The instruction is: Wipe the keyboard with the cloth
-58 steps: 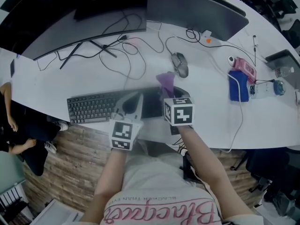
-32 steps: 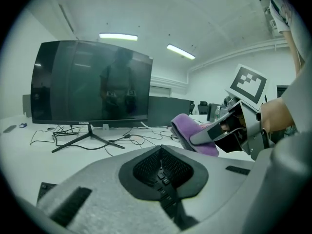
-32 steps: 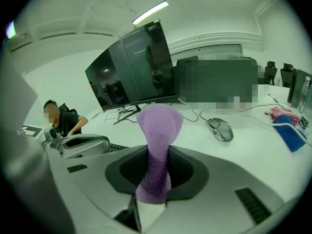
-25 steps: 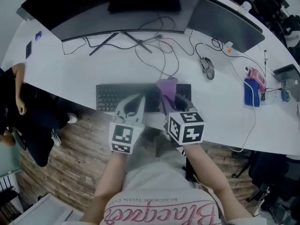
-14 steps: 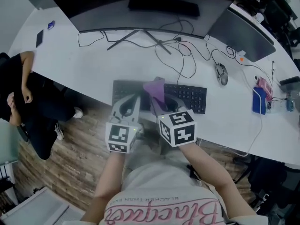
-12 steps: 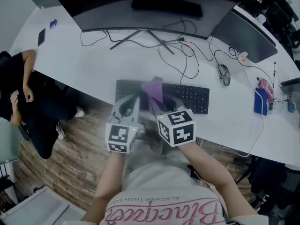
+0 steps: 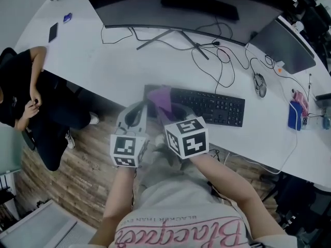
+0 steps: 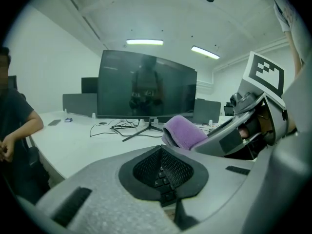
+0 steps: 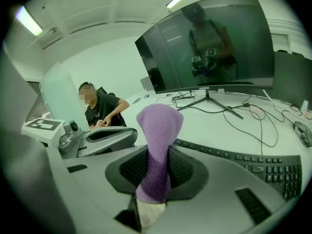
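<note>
Cloth [image 7: 161,98] at the left end of the keyboard [image 7: 209,106]

So we've got the purple cloth pinched tight in our right gripper [image 7: 173,111], with a fold sticking up past the closed jaws, right over the keyboard's left end. The black keyboard sits along the near edge of the white desk [image 7: 103,66]. Our left gripper [image 7: 137,112] is just left of the cloth, jaws together with nothing in them and a few keys showing beyond. The mouse [image 7: 260,84] is off to the right.

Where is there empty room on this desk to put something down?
The desk is bare left of the keyboard, between it and the phone. It is crowded where cables tangle behind the keyboard, and around the mouse.
</note>
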The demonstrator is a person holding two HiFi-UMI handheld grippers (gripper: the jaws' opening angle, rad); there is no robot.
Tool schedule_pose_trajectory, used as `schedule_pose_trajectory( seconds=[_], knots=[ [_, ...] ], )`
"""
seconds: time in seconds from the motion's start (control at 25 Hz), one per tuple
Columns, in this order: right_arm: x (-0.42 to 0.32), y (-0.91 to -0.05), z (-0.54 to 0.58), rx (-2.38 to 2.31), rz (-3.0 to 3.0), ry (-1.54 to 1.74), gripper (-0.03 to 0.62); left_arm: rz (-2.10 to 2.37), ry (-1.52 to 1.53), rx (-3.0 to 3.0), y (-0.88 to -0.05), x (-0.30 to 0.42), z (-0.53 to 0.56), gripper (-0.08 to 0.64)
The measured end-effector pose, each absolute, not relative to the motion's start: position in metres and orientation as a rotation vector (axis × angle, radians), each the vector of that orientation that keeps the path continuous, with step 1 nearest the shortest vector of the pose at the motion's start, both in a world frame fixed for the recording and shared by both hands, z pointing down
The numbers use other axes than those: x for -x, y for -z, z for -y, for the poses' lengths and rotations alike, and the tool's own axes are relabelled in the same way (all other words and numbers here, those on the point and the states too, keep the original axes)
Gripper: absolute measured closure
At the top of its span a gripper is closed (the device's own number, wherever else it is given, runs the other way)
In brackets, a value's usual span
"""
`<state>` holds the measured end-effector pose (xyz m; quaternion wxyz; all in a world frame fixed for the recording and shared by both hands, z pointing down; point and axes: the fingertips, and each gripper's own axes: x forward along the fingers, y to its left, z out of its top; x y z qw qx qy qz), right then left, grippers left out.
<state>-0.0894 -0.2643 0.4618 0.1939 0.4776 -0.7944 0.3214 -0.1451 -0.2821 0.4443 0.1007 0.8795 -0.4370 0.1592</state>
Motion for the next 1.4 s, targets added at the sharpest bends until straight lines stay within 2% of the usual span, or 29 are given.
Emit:
schedule_pose_trajectory(
  seconds=[0.84,1.4],
  knots=[
    [0.177,-0.533,0.262,-1.149,2.166,-1.325,0.502,1.321,-0.530,-2.504,-0.477,0.211,0.297,0.554],
    [0.166,-0.557,0.259,-1.182,2.058,-1.330,0.502,1.317,-0.530,-2.489,-0.485,0.214,0.293,0.554]
  ],
)
